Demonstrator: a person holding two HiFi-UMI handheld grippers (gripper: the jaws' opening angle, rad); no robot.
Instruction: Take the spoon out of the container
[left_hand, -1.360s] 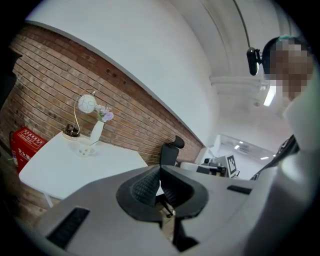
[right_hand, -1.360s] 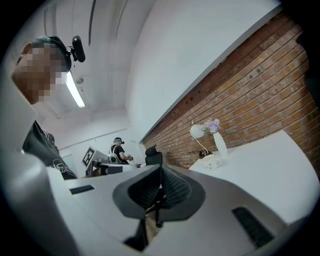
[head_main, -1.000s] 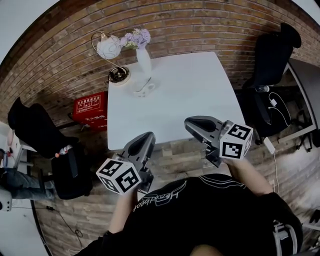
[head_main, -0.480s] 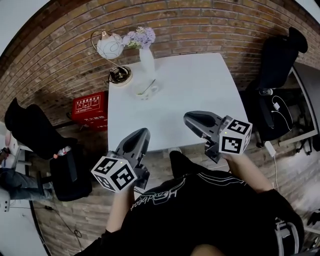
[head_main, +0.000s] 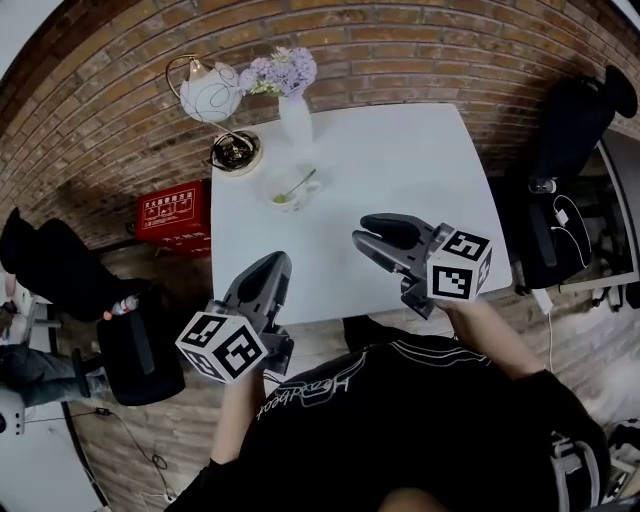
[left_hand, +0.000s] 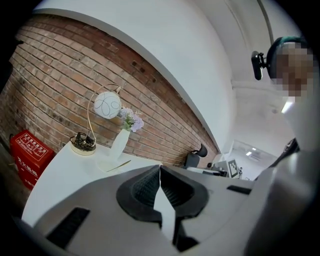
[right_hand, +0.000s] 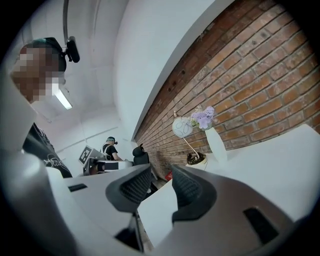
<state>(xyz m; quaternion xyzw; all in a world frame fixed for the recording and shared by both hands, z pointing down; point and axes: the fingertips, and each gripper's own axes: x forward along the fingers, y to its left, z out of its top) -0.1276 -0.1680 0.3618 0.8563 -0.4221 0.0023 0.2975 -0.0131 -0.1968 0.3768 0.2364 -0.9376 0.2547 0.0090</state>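
We hold the left tongs (head_main: 273, 264) over the near edge of the white desk (head_main: 400, 170), close to its near left corner. In the left gripper view the left tongs (left_hand: 160, 168) are closed, the two ribbed pads meeting at their tips with nothing between them. The right tongs (head_main: 366, 235) hang over the near right part of the desk, pointing towards its far left corner. In the right gripper view the right tongs (right_hand: 161, 176) stand apart; their jaws have just been opening, and only bare desk shows in the gap.

The spoon (head_main: 298, 186) lies in the container (head_main: 270, 186), a small pale vessel near the desk's far left corner, a little in from the left edge. Its bowl end sits low inside and its handle slants up over the rim towards the far right. From the left gripper view we see the same spoon (left_hand: 119, 165) as a thin slanted line on the container (left_hand: 106, 164). Both tongs are well apart from it.

Just behind the container, at the far edge, stands a white vase (head_main: 294, 122) with lilac flowers. A lamp (head_main: 208, 94) with a round white shade stands on the far left corner, its base just beside the container. A red box (head_main: 175, 215) lies on the floor off the desk's left edge, against the brick wall (head_main: 420, 50).
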